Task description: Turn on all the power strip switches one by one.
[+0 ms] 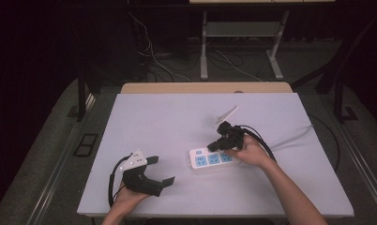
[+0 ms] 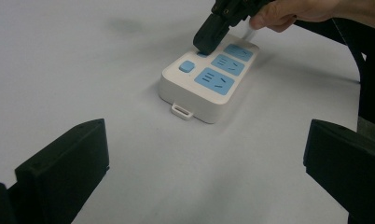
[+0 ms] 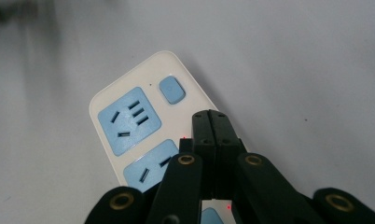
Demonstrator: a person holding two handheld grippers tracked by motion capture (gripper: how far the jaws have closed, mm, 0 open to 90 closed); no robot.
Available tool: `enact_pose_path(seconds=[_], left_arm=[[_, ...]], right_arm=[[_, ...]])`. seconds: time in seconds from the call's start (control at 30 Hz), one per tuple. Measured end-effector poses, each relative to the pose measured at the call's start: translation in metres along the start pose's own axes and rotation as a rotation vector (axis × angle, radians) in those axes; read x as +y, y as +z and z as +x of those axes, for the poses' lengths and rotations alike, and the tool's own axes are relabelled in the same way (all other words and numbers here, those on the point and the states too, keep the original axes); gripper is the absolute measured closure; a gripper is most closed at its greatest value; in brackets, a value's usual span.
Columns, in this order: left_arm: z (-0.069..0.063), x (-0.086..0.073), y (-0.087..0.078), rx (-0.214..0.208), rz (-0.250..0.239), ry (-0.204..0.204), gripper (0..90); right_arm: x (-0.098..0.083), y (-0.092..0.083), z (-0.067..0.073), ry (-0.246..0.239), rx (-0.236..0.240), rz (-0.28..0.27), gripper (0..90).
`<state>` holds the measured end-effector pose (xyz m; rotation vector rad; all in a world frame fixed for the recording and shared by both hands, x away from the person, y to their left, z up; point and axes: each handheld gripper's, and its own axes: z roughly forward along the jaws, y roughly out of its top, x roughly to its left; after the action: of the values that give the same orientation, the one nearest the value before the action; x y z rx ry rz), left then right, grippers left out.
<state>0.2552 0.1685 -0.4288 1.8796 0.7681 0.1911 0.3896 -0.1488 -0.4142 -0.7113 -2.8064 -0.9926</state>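
White bench [image 1: 168, 122] across the middle, bare but for a white power strip [image 1: 214, 159] (three blue sockets and a blue button) lying right of centre near the front, its cable [image 1: 294, 137] trailing off toward the right edge. Left gripper [image 1: 159, 170] resting at the front-left corner, well apart from the strip, jaws spread wide with nothing between them. Right gripper [image 1: 216, 145] tilted down over the strip's button end, jaws pressed together and empty, tips just beside the blue button [image 3: 171, 89], contact with the strip's top face hard to judge.
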Motion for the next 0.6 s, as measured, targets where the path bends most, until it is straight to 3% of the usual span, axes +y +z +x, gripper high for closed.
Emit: enact_pose_path(seconds=[0.47,0.6], left_arm=[[0.0021,0.0002,-0.0005,0.001,-0.002,-0.002,0.0],[0.0023,0.0001,-0.0004,0.001,-0.002,-0.004,0.0]], right_arm=[[0.0007,-0.0032,-0.0014,0.035,0.002,0.003,90.0],[0.0034,-0.0079,-0.0005,0.033,0.010,-0.027,90.0]])
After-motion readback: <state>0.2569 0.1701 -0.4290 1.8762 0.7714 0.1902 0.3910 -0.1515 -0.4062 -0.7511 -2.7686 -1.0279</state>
